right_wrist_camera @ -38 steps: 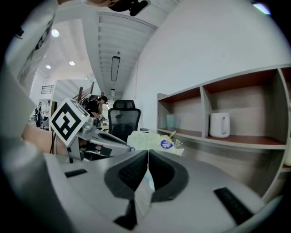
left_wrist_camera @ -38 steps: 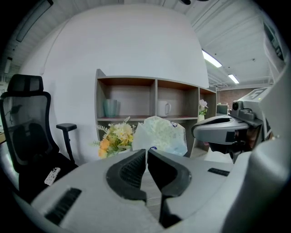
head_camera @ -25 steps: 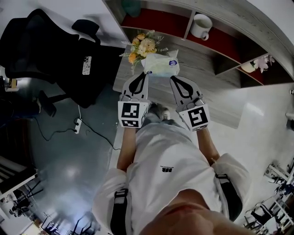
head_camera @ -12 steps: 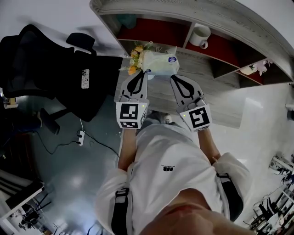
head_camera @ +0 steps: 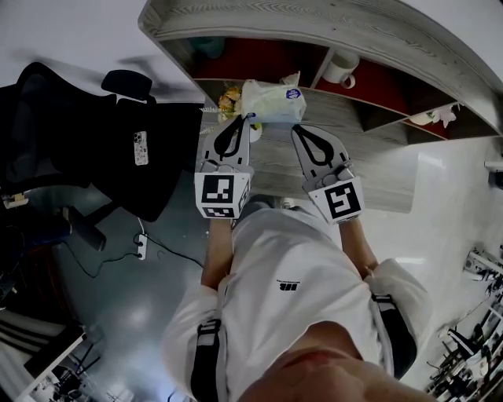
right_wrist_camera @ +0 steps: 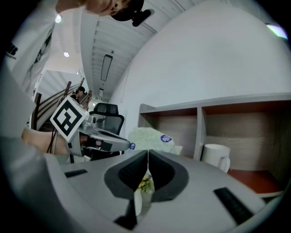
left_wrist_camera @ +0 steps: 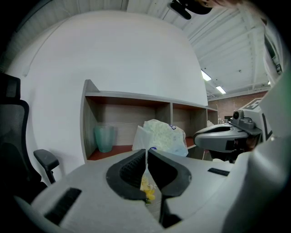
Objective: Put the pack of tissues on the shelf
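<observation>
The pack of tissues is a white-green plastic pack with a blue round label, held in the air in front of the grey shelf, level with its red-floored compartments. My left gripper is shut on the pack's left lower edge; in the left gripper view the pack rises just beyond the shut jaws. My right gripper is shut at the pack's right lower edge, and the pack sits right behind its jaw tips.
A white mug stands in the compartment right of the divider, a teal cup at the far left. Yellow flowers stand on the grey table below the pack. A black office chair holding a phone is to the left.
Both grippers have lifted the pack off the table beside the flowers and carried it forward, up to the shelf's compartments. The shelf now fills more of the view.
</observation>
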Motion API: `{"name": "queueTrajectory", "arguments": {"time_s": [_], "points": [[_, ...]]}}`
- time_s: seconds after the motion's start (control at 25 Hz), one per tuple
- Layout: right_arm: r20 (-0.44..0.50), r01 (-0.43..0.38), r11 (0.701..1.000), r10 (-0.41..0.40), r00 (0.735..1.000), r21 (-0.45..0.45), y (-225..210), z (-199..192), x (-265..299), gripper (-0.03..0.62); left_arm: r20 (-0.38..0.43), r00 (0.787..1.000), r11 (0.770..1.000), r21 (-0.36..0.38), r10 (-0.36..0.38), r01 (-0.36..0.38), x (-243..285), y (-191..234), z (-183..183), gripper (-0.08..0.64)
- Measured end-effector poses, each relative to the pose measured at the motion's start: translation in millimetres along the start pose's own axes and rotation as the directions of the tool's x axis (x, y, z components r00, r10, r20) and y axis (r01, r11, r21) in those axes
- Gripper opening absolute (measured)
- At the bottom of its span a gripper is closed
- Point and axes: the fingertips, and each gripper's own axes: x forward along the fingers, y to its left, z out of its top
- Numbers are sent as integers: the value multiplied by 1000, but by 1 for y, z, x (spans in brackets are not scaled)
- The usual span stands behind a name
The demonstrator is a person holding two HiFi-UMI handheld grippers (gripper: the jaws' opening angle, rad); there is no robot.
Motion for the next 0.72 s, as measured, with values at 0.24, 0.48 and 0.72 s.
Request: {"name": "queueTrajectory", "arguments": {"time_s": [0.24,0.48,0.72], "points": [[-7,36,999,-36,999,2,-8,0,13,28,-2,1000,1000,7,-27,27,17,10,3,37],[-26,69,998,-68,997,16,-16,-5,23,28,-9,999,999,10,-46,46,34,20,4,37],[-39,85,996,-85,996,14,-24,-9,36,28,-19,998,998,9,-55,55,50,33,4,37]]}}
